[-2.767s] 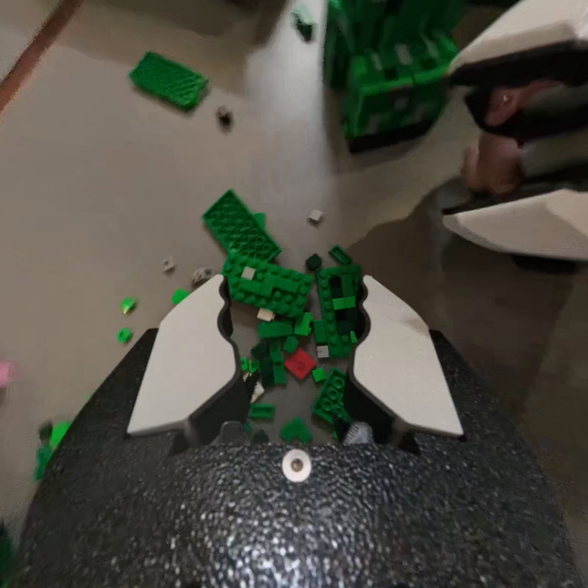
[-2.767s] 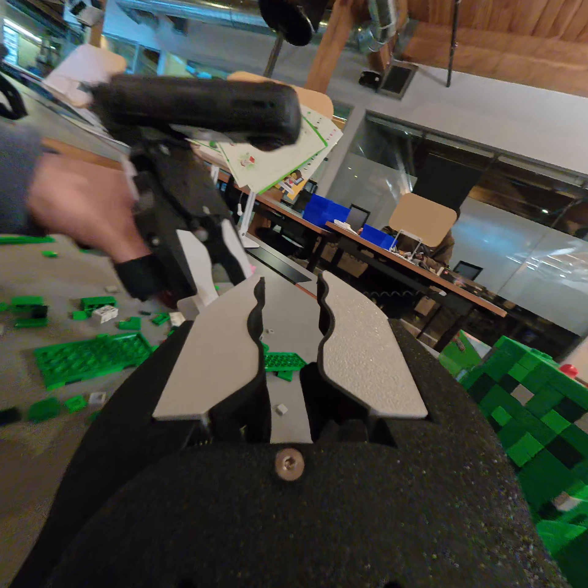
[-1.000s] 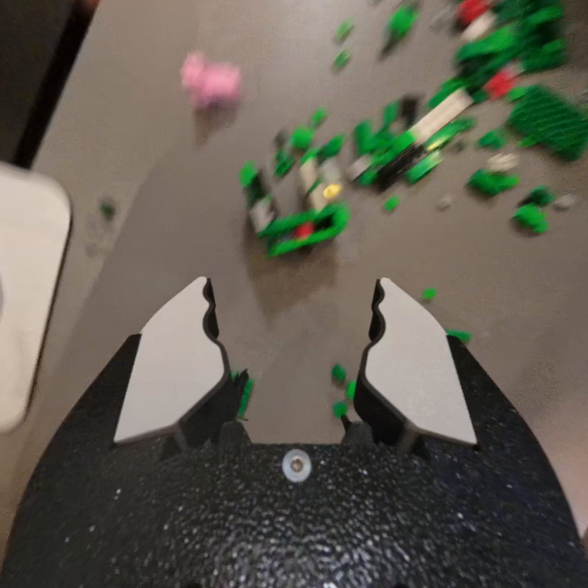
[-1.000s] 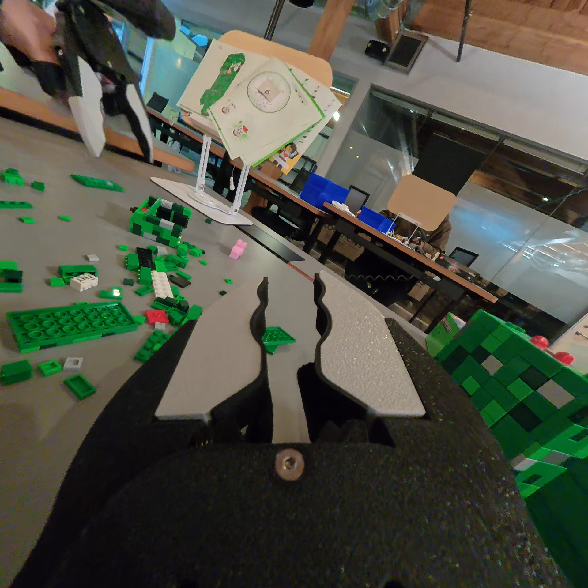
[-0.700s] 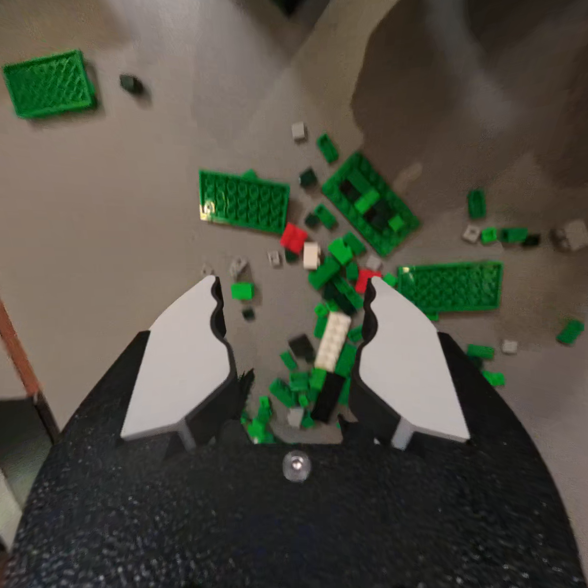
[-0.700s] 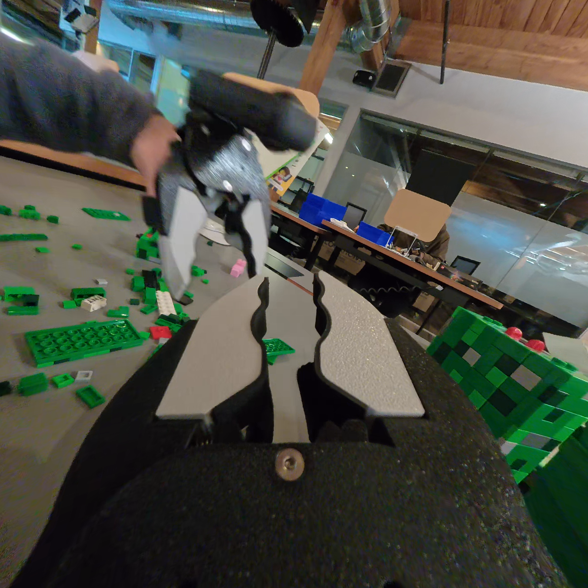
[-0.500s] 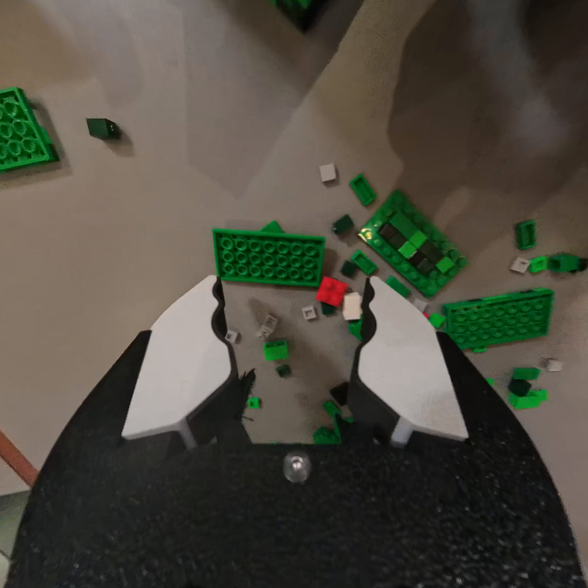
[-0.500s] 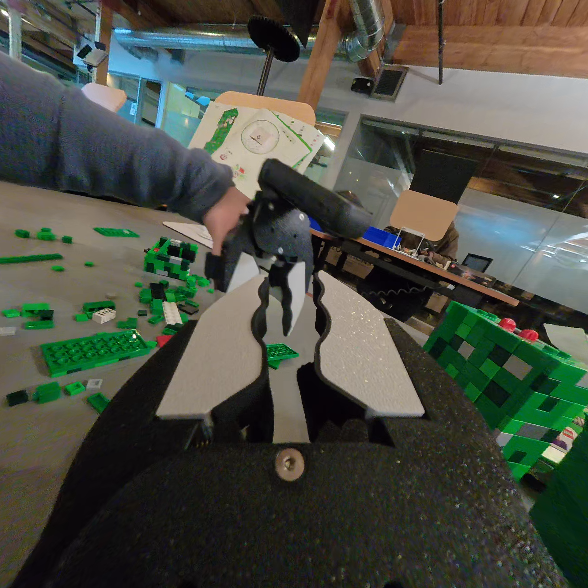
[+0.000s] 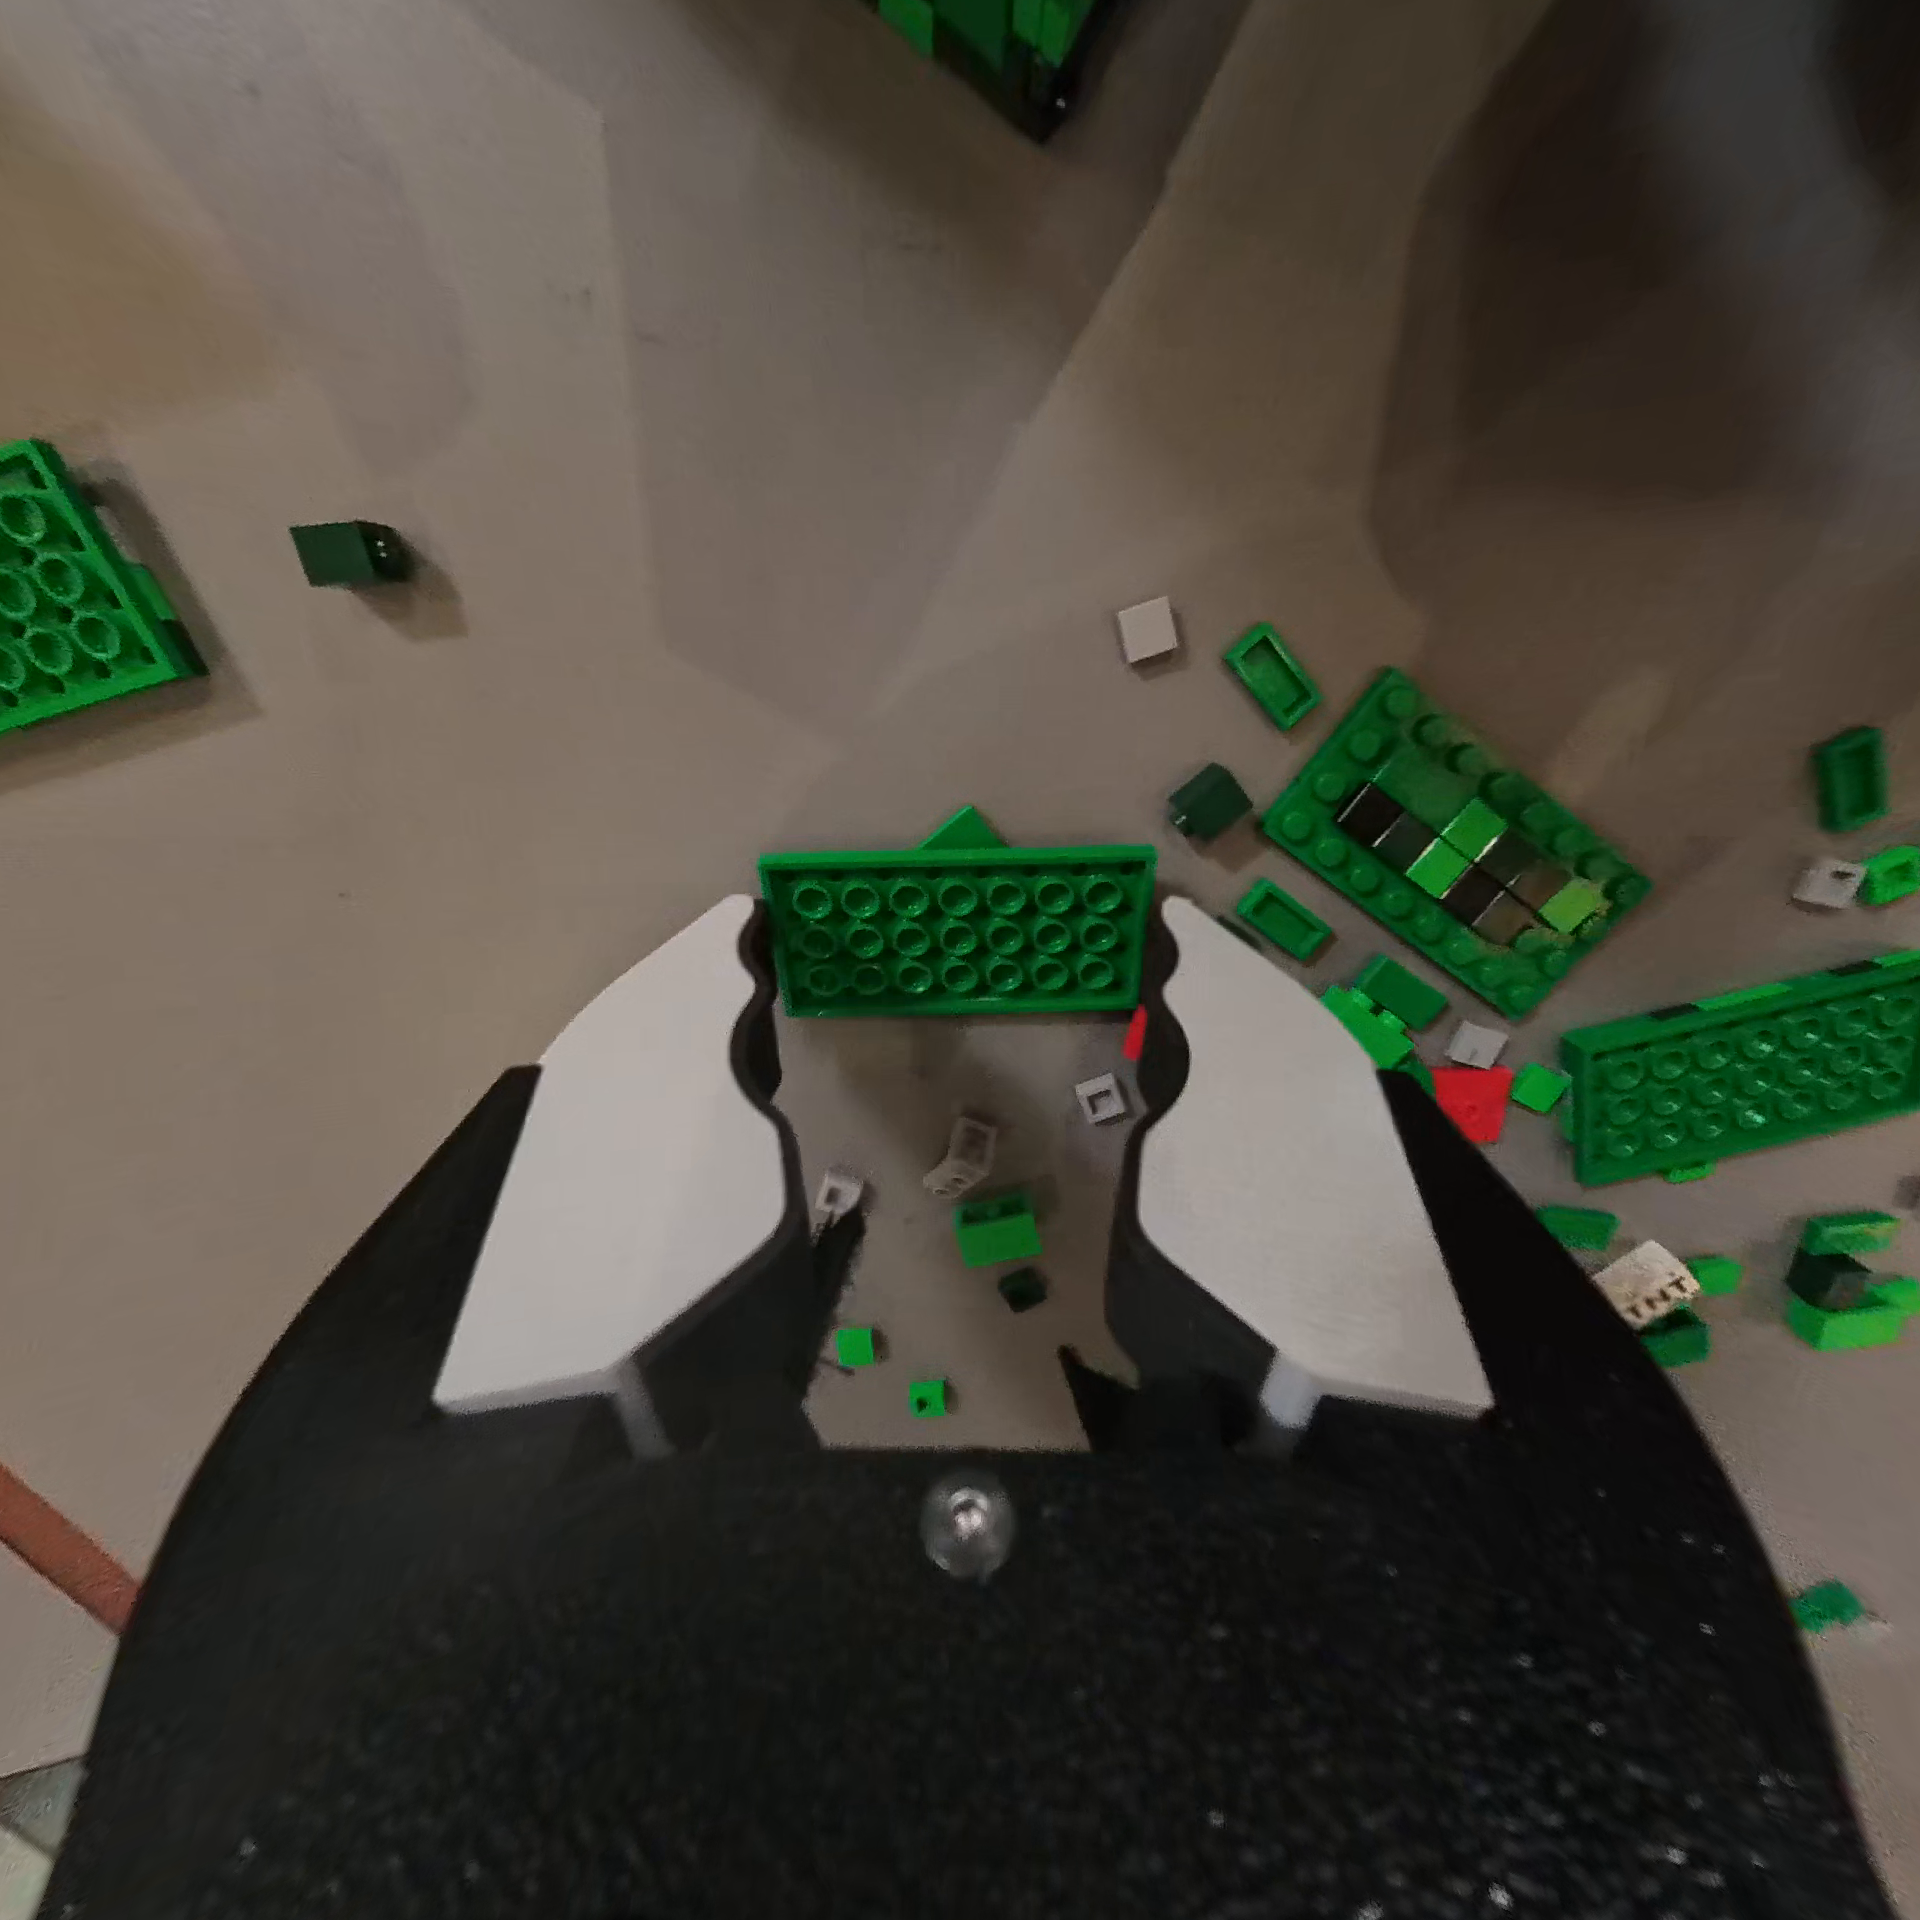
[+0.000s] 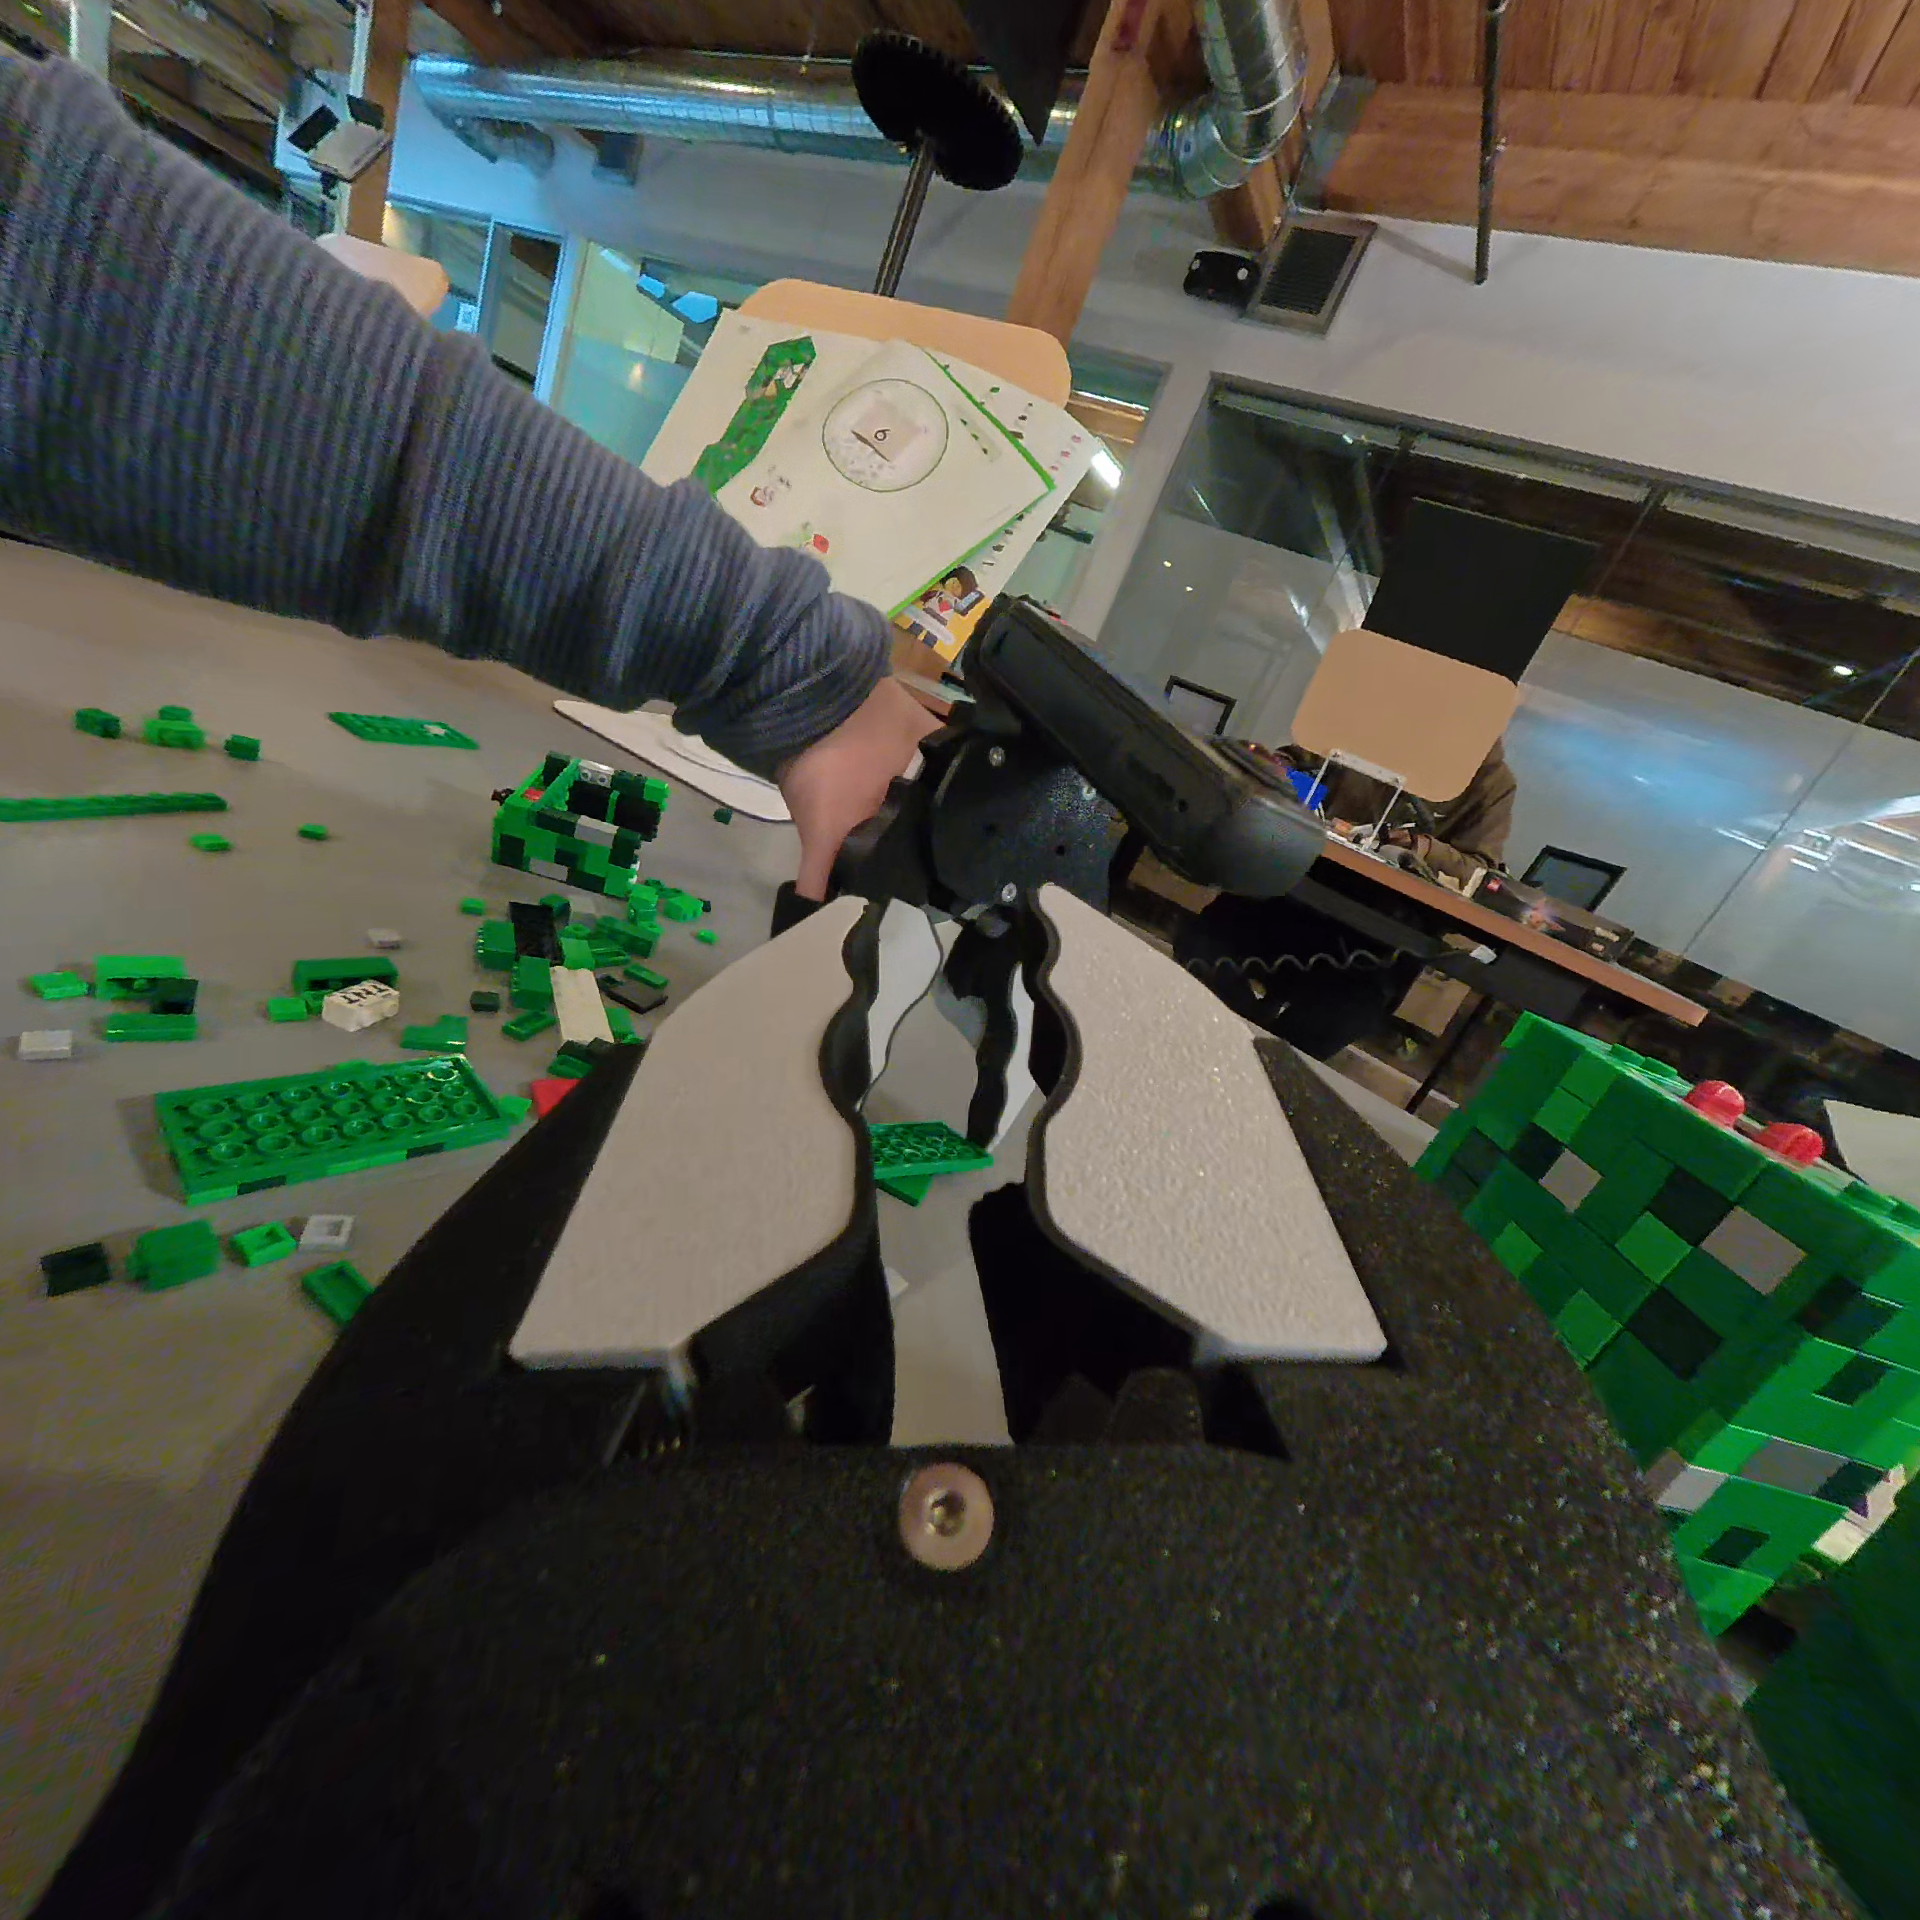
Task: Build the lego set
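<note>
Left gripper (image 9: 956,935): jaws spread wide, pointing down at the grey worktop (image 9: 416,935); a green studded plate (image 9: 956,928) lies flat between the fingertips, its short ends just beside each tip (whether the tips touch it cannot be told).
Small pieces: a bright green brick (image 9: 995,1233) and a pale grey bracket (image 9: 961,1151) lie on the worktop inside the open jaws, nearer the gripper body than the plate.
Other plates: a plate with dark and light tiles on it (image 9: 1455,842) and a bare green plate (image 9: 1745,1070) lie to the right of the right fingertip.
Right gripper (image 10: 945,997): jaws partly apart, a narrow gap between them, nothing held; it is raised above the worktop.
Finished build: a green blocky model (image 10: 1704,1268) stands just right of the right gripper.
Background: an instruction booklet (image 10: 862,468) stands on a stand at the far edge.
</note>
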The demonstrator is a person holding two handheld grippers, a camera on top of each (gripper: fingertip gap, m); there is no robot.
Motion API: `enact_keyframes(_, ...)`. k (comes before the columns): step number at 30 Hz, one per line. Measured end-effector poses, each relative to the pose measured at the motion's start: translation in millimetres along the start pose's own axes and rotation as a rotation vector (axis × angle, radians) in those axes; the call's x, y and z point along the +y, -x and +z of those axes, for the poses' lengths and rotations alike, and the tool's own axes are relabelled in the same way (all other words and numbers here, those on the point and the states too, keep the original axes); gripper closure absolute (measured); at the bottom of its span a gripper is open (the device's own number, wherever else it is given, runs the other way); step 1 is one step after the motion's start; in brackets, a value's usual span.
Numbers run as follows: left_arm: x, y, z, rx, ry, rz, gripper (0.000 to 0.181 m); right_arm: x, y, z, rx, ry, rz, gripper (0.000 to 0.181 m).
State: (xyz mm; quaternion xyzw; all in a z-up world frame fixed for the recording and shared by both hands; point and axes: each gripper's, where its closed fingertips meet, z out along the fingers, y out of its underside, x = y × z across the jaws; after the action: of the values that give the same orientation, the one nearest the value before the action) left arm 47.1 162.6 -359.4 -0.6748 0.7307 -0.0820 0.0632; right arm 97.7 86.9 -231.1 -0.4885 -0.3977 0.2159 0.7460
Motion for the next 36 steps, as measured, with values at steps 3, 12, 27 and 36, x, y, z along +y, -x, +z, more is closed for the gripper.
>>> enact_keyframes(3, 3, 4, -7, -0.059, -0.015, -0.008, 0.114, 0, 3, -1, -0.013, -0.002, -0.012, 0.155)
enact_keyframes(12, 126, -60, -131, -0.306, 0.033, -0.239, 0.114, 2, 5, 0, -0.025, 0.013, -0.02, 0.155)
enact_keyframes(27, 383, -185, -93, -0.21, 0.151, -0.951, 0.114, 11, 11, 9, 0.002, 0.074, -0.141, 0.156)
enact_keyframes(36, 347, -169, -100, -0.216, 0.057, -1.084, 0.076, 17, 5, 12, 0.043, 0.108, -0.151, 0.156)
